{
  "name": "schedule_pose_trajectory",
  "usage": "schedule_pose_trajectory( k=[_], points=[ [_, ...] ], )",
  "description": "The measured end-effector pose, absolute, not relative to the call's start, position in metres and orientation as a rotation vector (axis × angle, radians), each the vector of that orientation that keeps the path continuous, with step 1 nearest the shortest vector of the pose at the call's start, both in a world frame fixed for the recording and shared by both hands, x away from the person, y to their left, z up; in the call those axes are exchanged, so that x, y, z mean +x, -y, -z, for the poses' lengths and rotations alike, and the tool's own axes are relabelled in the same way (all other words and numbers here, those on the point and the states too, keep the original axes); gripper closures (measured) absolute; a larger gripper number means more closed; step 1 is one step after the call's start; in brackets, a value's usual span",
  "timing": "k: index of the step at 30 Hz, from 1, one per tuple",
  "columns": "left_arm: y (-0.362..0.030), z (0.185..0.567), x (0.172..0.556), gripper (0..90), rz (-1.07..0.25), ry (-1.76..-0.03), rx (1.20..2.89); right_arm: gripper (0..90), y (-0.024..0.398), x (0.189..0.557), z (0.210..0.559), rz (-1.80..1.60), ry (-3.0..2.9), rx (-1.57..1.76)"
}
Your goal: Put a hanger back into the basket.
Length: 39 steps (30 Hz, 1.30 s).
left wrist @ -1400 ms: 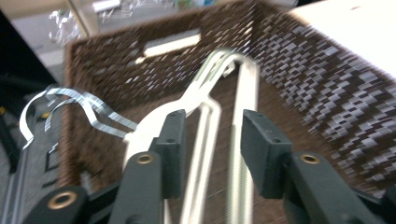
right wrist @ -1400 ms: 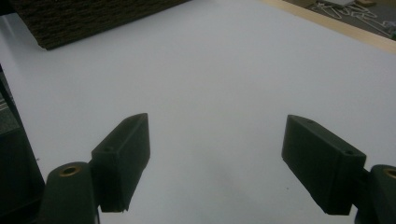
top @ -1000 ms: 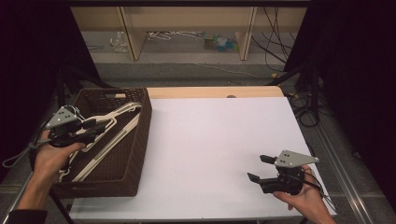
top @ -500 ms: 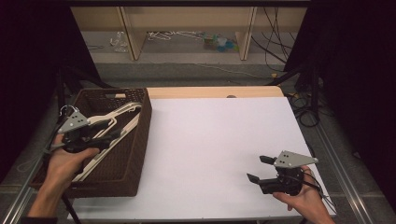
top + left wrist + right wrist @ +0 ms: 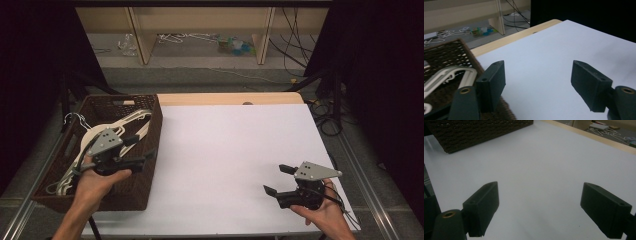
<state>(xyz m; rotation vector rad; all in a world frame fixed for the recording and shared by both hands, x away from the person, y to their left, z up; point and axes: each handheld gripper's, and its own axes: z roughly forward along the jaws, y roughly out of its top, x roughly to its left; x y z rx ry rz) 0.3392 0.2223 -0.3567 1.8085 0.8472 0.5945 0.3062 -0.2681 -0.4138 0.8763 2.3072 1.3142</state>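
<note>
Left gripper (image 5: 142,155) is hovering jaws apart over the basket (image 5: 150,130) of hangers (image 5: 125,122), apparently readying a pickup; right gripper (image 5: 279,180) is waiting, jaws apart.

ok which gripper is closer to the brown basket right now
Left. The left gripper is over the basket's right wall, jaws open; the right gripper sits far across the white table, near its front right corner.

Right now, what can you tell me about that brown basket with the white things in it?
The basket is dark brown and looks woven, with a rectangular shape and open top. It sits upright at the table's left edge, on the white tabletop. White hangers lie piled inside. The left gripper hangs over its right side, jaws open, gripping nothing.
</note>
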Motion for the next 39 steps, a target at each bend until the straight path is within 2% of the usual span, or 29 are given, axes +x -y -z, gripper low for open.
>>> schedule_pose_trajectory(
  k=[11, 16, 18, 26, 39],
  points=[
    [-0.179, 0.381, 0.313, 19.3, -0.536, -0.784, 1.809, 16.2, 0.267, 0.308, 0.419, -1.353, -2.276, 0.863],
    [-0.167, 0.388, 0.300, 18.4, -0.572, -0.741, 1.812, 16.2, 0.267, 0.308, 0.418, -1.378, -2.264, 0.853],
    [-0.163, 0.394, 0.296, 16.8, -0.544, -0.741, 1.827, 16.2, 0.266, 0.308, 0.419, -1.397, -2.259, 0.846],
    [-0.152, 0.419, 0.279, 16.1, -0.551, -0.690, 1.848, 16.2, 0.264, 0.304, 0.419, -1.382, -2.261, 0.840],
    [-0.160, 0.431, 0.272, 16.3, -0.598, -0.694, 1.848, 16.2, 0.266, 0.289, 0.417, -1.416, -2.219, 0.835]
  ],
)
